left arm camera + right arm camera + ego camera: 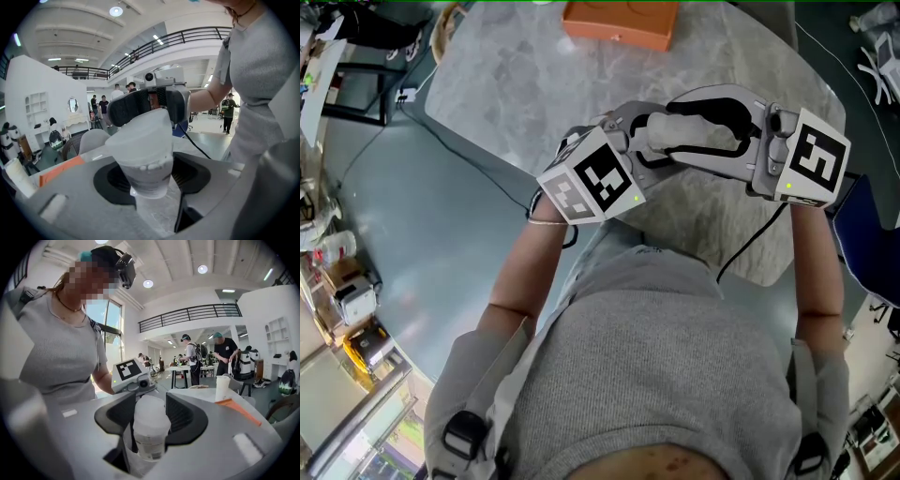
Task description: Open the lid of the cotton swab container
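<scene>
A frosted cotton swab container (145, 154) is held in the air between both grippers, whose jaws face each other. In the left gripper view its narrower end, with white swab tips showing through, sits between the black pads (112, 180) of my left gripper (149, 177). The wider frosted end reaches to the right gripper's pads beyond it. In the right gripper view the labelled end of the container (150, 427) is clamped in my right gripper (149, 420). In the head view the left gripper (649, 131) and right gripper (694, 127) meet above the table, largely hiding the container.
A grey marble table (516, 75) lies below the grippers, with an orange box (622, 21) at its far edge. A white paper cup (222, 388) stands on it beside the orange box (239, 409). A black cable (750, 244) hangs from the right gripper. People stand in the hall behind.
</scene>
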Action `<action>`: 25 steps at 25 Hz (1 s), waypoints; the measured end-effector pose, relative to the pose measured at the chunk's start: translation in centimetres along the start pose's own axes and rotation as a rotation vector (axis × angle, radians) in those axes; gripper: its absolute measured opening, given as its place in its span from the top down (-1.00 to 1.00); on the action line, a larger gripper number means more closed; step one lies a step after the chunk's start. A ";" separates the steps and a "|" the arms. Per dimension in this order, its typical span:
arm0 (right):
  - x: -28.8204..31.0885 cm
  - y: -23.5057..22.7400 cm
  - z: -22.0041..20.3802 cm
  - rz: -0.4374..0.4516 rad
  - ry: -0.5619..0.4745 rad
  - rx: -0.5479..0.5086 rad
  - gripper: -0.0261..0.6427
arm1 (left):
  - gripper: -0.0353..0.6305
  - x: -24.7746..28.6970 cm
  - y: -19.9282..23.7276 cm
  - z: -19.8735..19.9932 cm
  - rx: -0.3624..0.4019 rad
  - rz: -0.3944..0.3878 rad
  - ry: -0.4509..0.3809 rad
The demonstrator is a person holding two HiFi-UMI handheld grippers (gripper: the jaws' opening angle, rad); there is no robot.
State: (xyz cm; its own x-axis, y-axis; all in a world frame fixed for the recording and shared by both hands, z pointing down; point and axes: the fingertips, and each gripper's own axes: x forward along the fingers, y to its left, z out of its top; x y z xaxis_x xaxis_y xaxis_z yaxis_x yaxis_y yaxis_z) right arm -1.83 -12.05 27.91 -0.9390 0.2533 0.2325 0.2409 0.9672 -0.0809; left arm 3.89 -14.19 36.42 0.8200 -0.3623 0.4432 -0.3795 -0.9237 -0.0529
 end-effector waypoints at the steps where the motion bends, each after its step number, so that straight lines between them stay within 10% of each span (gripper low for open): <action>1: -0.1 -0.1 0.0 0.007 -0.010 0.005 0.31 | 0.20 0.0 0.0 0.0 -0.010 -0.007 -0.004; 25: -1.5 -1.2 1.2 -0.114 -0.127 -0.035 0.59 | 0.26 0.0 0.0 -0.5 -0.025 -0.005 0.003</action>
State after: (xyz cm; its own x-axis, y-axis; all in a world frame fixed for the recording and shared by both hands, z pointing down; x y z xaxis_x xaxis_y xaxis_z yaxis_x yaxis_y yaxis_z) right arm -0.97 -13.65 26.50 -0.9836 0.1400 0.1137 0.1378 0.9901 -0.0269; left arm 3.63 -14.15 36.89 0.8208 -0.3573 0.4457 -0.3859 -0.9221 -0.0284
